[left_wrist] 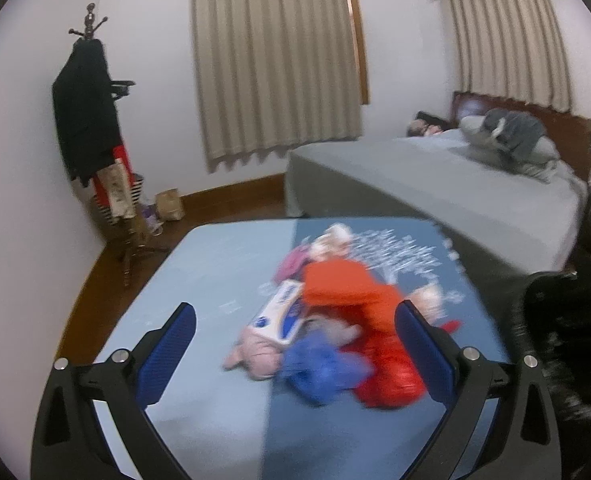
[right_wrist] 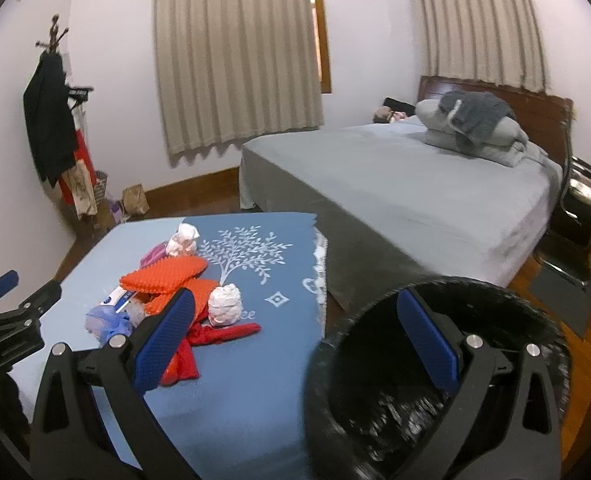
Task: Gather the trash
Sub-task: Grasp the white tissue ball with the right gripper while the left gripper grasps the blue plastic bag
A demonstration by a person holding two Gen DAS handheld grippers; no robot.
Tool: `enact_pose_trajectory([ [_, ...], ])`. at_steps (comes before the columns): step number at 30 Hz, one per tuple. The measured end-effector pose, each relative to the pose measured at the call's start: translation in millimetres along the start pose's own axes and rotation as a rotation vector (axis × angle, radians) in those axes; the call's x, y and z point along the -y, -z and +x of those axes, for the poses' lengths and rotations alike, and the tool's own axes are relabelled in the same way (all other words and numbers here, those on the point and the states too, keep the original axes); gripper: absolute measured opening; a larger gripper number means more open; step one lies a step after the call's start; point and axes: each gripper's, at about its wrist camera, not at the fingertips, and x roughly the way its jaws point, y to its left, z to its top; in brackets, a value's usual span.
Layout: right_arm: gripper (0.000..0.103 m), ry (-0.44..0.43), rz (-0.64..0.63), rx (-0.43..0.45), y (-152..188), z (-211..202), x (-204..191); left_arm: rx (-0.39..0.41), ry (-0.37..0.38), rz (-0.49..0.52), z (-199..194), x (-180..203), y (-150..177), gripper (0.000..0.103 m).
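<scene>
A pile of trash lies on the blue-clothed table (left_wrist: 215, 264): an orange bubble wrap piece (left_wrist: 335, 284), a white and blue box (left_wrist: 279, 314), a blue plastic bag (left_wrist: 319, 368), a red wrapper (left_wrist: 391, 380) and pink crumpled paper (left_wrist: 255, 354). My left gripper (left_wrist: 295, 336) is open and empty, hovering over the pile. In the right wrist view the same pile shows with the orange piece (right_wrist: 163, 276), a white paper ball (right_wrist: 225, 304) and red wrapper (right_wrist: 219, 334). My right gripper (right_wrist: 295, 332) is open and empty above the rim of the black trash bin (right_wrist: 375, 412).
A grey bed (right_wrist: 395, 192) with pillows stands right behind the table. A coat rack (left_wrist: 91, 120) with dark clothes and a paper bag (left_wrist: 169, 204) stand by the left wall. Curtains (left_wrist: 275, 56) cover the windows. The bin also shows at the right in the left wrist view (left_wrist: 567, 340).
</scene>
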Motion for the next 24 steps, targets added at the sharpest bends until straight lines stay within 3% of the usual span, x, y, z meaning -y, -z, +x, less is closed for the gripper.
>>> enact_pose_trajectory([
  [3, 0.084, -0.018, -0.025, -0.023, -1, 26, -13, -0.022, -0.011, -0.013, 19, -16, 8, 0.097],
  [11, 0.075, -0.060, -0.060, -0.128, 9, 95, -36, -0.094, -0.003, -0.066, 67, -37, 20, 0.093],
  [24, 0.070, -0.110, -0.097, -0.223, 24, 158, -55, -0.152, 0.045, -0.047, 101, -21, 33, 0.093],
])
